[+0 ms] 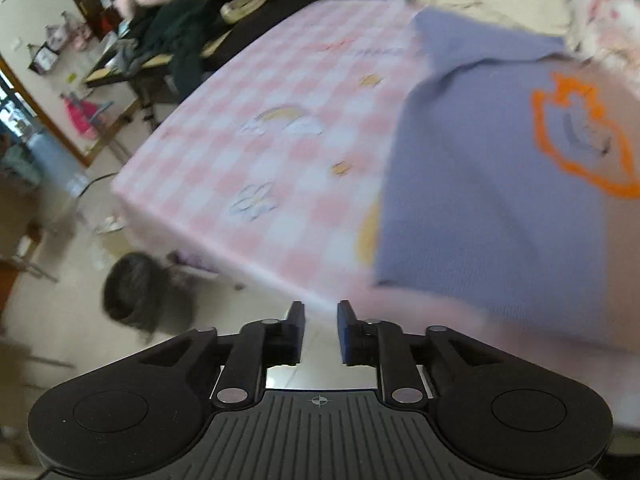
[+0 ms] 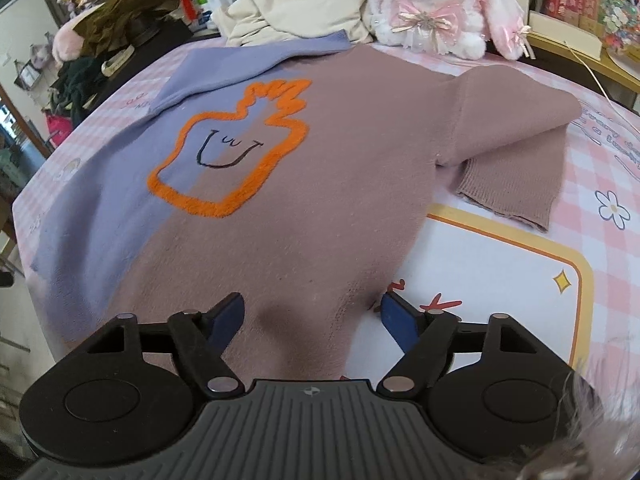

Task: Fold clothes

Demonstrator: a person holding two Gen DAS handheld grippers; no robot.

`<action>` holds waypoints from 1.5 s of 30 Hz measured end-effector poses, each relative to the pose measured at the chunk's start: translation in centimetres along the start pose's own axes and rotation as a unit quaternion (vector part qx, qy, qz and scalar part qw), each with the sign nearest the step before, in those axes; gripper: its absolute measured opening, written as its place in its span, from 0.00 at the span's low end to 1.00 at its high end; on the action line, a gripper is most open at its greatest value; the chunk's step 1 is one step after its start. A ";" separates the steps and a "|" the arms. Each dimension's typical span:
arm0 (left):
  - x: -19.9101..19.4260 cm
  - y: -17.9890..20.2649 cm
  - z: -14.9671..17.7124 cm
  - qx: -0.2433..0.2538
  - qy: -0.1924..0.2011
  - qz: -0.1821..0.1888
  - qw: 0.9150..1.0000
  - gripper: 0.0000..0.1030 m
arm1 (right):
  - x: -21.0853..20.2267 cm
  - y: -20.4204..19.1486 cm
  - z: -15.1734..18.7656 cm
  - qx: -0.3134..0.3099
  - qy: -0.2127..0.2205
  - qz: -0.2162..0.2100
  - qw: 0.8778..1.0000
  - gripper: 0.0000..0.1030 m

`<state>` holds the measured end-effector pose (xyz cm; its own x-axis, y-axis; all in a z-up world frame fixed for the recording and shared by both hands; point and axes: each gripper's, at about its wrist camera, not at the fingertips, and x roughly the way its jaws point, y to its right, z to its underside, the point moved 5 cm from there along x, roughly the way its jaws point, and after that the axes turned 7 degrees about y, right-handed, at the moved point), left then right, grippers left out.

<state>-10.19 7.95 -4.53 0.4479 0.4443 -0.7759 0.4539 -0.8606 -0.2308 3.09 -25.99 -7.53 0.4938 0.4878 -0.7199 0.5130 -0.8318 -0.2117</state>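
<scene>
A sweater [image 2: 312, 184], half lilac and half dusty pink with an orange outline figure on the chest, lies flat on the pink checked table. Its pink sleeve [image 2: 516, 148] is folded down at the right; the lilac sleeve [image 2: 224, 68] is folded at the upper left. My right gripper [image 2: 312, 312] is open, its fingers spread over the pink hem near the table's front edge. In the left wrist view the sweater [image 1: 492, 184] lies to the right. My left gripper [image 1: 321, 316] hangs off the table's corner, its jaws a narrow gap apart with nothing between them.
A white plush rabbit [image 2: 436, 4] and a cream garment [image 2: 300, 4] lie at the table's far edge. Shelves with books stand behind. A cluttered desk [image 1: 168, 48] and a dark round object on the floor [image 1: 132, 288] are to the left of the table [image 1: 256, 148].
</scene>
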 end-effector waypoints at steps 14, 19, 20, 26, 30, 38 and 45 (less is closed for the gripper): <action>4.6 16.9 -15.4 0.196 0.172 0.141 0.955 0.28 | -0.4 0.8 0.1 0.035 0.016 0.042 0.998 0.18; 7.7 22.5 -17.5 0.270 0.202 0.160 0.928 0.28 | -0.6 -0.1 0.4 0.027 0.015 0.047 0.998 0.11; 8.1 23.2 -17.8 0.280 0.211 0.162 0.922 0.28 | -0.5 0.1 0.5 0.029 0.013 0.053 0.998 0.11; 10.4 26.3 -19.3 0.329 0.259 0.140 0.897 0.28 | -0.3 0.1 0.4 0.036 0.022 0.073 0.996 0.12; 11.4 28.5 -19.9 0.365 0.283 0.128 0.878 0.28 | -0.3 0.1 0.5 0.048 0.028 0.080 0.995 0.12; 13.2 30.9 -21.2 0.388 0.271 0.128 0.872 0.27 | -0.3 0.3 0.5 0.067 0.032 0.086 0.994 0.12; 9.7 22.3 -26.6 0.159 0.298 0.180 0.924 0.06 | -0.2 0.1 0.4 0.072 0.026 0.092 0.993 0.12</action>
<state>24.77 -0.29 -1.60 0.9132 0.0922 -0.3968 -0.0134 -0.9667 -0.2554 2.77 -26.33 -7.65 0.6079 0.3333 -0.7207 0.3060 -0.9359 -0.1747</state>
